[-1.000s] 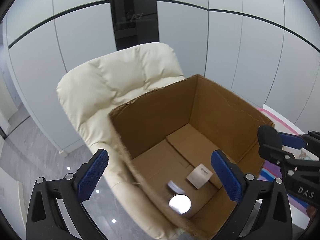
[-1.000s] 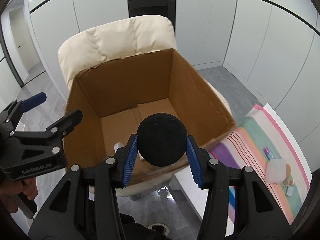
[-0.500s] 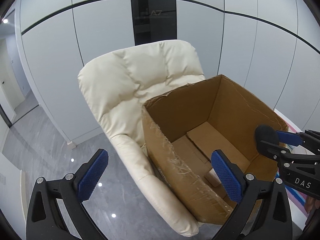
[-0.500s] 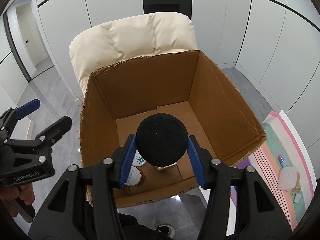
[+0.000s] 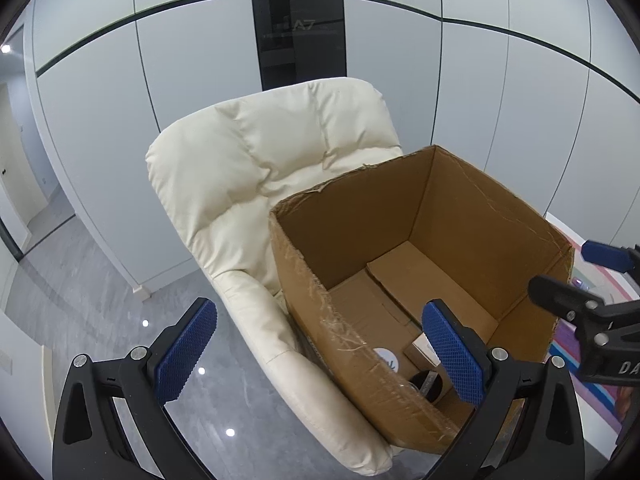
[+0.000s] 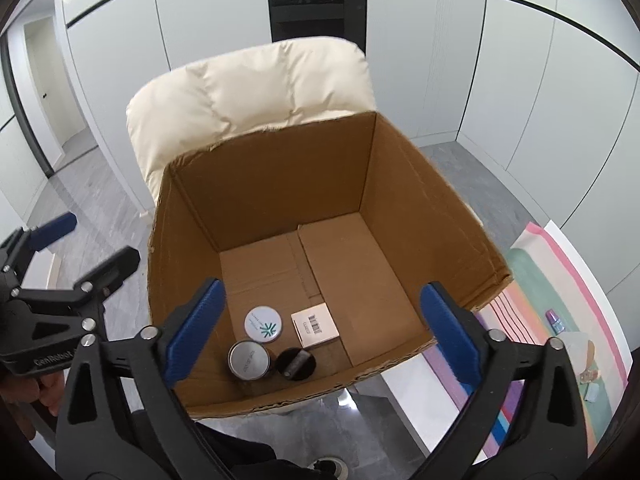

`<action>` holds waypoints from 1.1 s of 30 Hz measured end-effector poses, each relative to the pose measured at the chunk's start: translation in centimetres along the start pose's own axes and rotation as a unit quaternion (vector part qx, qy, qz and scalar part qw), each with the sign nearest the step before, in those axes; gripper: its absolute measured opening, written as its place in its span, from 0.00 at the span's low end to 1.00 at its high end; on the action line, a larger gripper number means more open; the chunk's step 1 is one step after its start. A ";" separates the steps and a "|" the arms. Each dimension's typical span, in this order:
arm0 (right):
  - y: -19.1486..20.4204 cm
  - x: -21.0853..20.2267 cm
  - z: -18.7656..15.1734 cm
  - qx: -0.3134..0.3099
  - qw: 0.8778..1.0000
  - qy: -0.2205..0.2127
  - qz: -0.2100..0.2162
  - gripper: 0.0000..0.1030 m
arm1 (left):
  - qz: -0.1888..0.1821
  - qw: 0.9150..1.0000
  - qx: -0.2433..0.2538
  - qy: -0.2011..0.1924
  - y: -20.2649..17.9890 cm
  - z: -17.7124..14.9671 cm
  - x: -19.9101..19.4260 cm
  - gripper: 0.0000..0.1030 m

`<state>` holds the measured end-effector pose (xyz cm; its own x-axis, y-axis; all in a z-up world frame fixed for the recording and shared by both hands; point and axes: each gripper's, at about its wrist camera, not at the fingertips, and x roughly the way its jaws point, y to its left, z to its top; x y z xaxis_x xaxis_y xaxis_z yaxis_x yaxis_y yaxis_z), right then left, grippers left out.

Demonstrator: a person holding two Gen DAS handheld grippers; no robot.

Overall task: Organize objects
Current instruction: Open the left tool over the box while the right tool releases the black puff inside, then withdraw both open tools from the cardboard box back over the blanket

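Note:
An open cardboard box [image 6: 404, 184] stands on a cream padded chair [image 6: 248, 88]. On the box floor lie a black round sponge [image 6: 296, 363], a metal-lidded tin [image 6: 248, 360], a white round lid with a green logo [image 6: 263, 323] and a small barcoded carton [image 6: 315, 324]. My right gripper [image 6: 320, 296] hovers over the box's near edge; its jaws are opening and nothing is between them. My left gripper [image 5: 320, 312] is open and empty, beside the box's left wall [image 5: 344, 340]. Its blue fingertips [image 6: 54, 226] show at the left of the right wrist view.
A striped pastel cloth [image 6: 560, 272] lies to the right of the chair with a small purple bottle [image 6: 554, 317] and other small items on it. Grey tiled floor [image 5: 80, 288] spreads to the left, with white wall panels behind. A person's shoe [image 6: 330, 466] shows below the box.
The right gripper let go of the black round sponge, which now lies on the box floor beside the tin. In the left wrist view the box has slid to the right.

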<state>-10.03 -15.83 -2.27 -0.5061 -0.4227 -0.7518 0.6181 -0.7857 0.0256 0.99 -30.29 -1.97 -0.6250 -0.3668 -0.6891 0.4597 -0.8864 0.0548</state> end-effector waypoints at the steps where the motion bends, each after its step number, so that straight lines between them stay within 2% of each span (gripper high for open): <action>1: -0.2 -0.3 0.1 0.002 1.000 -0.007 -0.003 0.99 | -0.001 1.000 0.000 0.000 -0.2 0.1 0.1 1.00; 33: -8.8 -4.1 -3.4 0.053 0.997 -0.013 -0.061 1.00 | -0.060 0.996 0.057 -0.009 -10.5 1.7 0.6 1.00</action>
<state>-11.30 -5.66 -1.69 -0.5899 -0.3316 -0.7363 0.4841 -0.8750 0.0062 -5.29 -21.65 -1.73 -0.6828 -0.2594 -0.6830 0.3058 -0.9505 0.0552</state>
